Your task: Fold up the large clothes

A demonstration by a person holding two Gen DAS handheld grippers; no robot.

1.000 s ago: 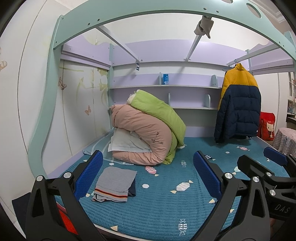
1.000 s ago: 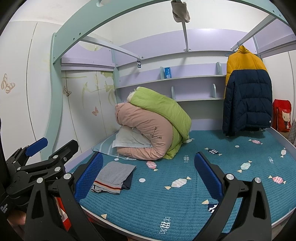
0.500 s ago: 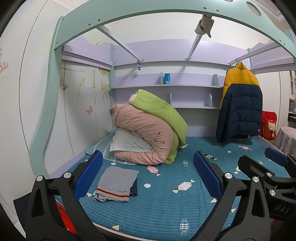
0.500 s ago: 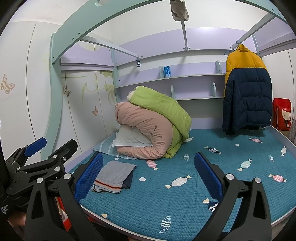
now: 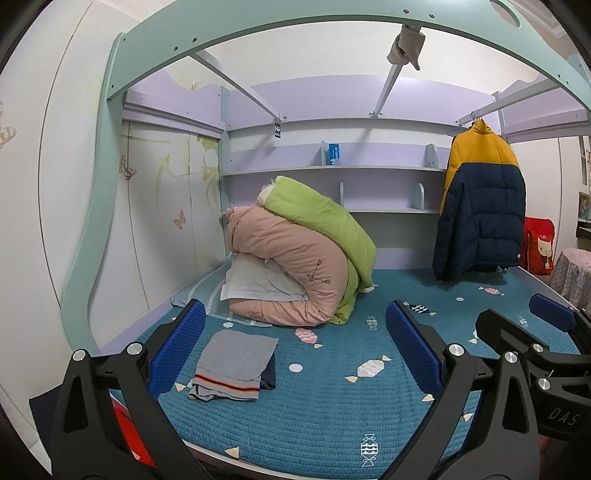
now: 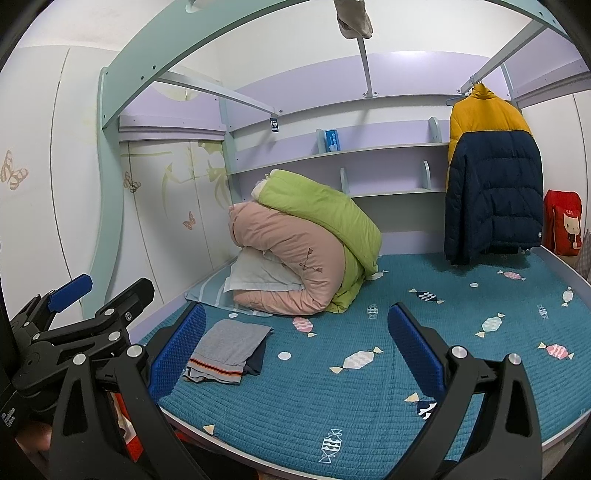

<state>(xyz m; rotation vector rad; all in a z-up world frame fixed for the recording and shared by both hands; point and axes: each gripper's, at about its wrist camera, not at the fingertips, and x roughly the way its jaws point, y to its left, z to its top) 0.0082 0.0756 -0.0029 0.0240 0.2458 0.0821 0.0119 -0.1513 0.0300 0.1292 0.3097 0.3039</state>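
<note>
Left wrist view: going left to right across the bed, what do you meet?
Folded grey garment → pink duvet → green duvet → yellow-and-navy puffer jacket → red bag.

A child's bedroom in a home: a bed (image 5: 314, 417) with a teal candy-print cover sits under a mint and lilac loft frame (image 5: 258, 26) (butterfly decals (image 6: 14, 174) on the wall at 9 o'clock), rolled quilts (image 5: 295, 266) at 12, a puffer jacket (image 5: 480, 206) hanging at 2.
</note>
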